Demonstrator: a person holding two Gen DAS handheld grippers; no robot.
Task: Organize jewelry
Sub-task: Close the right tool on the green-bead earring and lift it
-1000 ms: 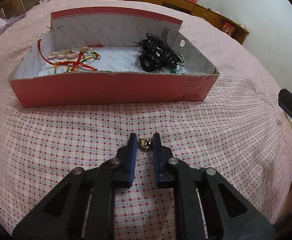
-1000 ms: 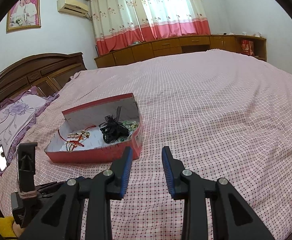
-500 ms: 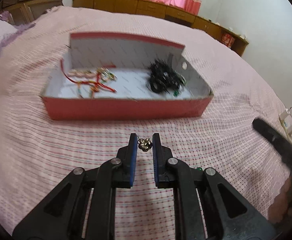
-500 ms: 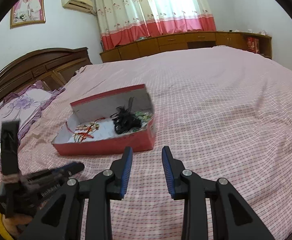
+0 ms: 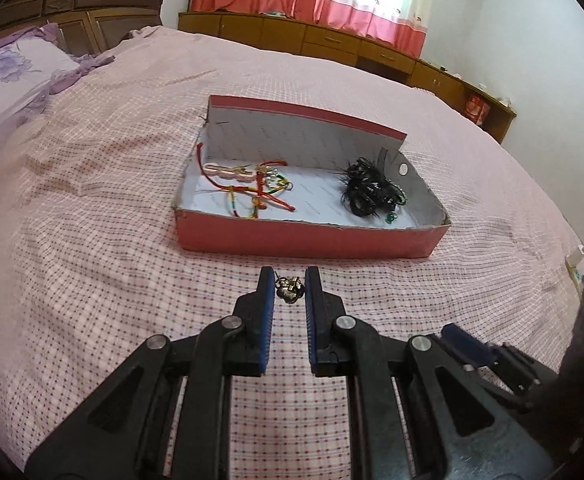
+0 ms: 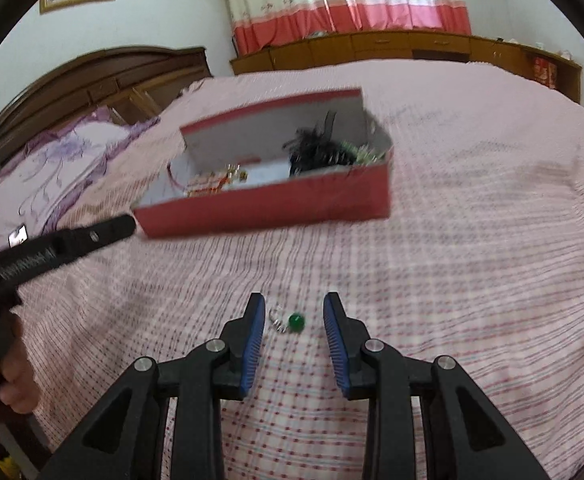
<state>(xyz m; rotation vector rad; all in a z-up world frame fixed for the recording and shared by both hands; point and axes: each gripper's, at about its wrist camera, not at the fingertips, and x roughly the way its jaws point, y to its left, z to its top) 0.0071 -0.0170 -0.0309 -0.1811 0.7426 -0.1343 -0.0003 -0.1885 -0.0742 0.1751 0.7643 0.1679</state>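
A red open box (image 5: 304,236) lies on the bed; it also shows in the right wrist view (image 6: 267,204). Inside it lie red cord bracelets (image 5: 251,188) at the left and a black tangle of bands (image 5: 368,192) at the right. My left gripper (image 5: 288,286) is shut on a small gold trinket (image 5: 289,291), held above the bedspread in front of the box. My right gripper (image 6: 294,312) is open, low over the bedspread, with a green-stone ring (image 6: 289,320) lying between its fingers.
The pink checked bedspread (image 5: 91,240) spreads all around. A purple pillow (image 5: 3,76) and wooden headboard (image 5: 71,4) are at the left. Low wooden cabinets (image 5: 332,44) run under the curtains. A phone (image 6: 17,235) lies by the pillow.
My left gripper has pulled back and risen with the gold trinket in it. My right gripper has dropped low toward the bedspread, and the green-stone ring now lies between its fingers.
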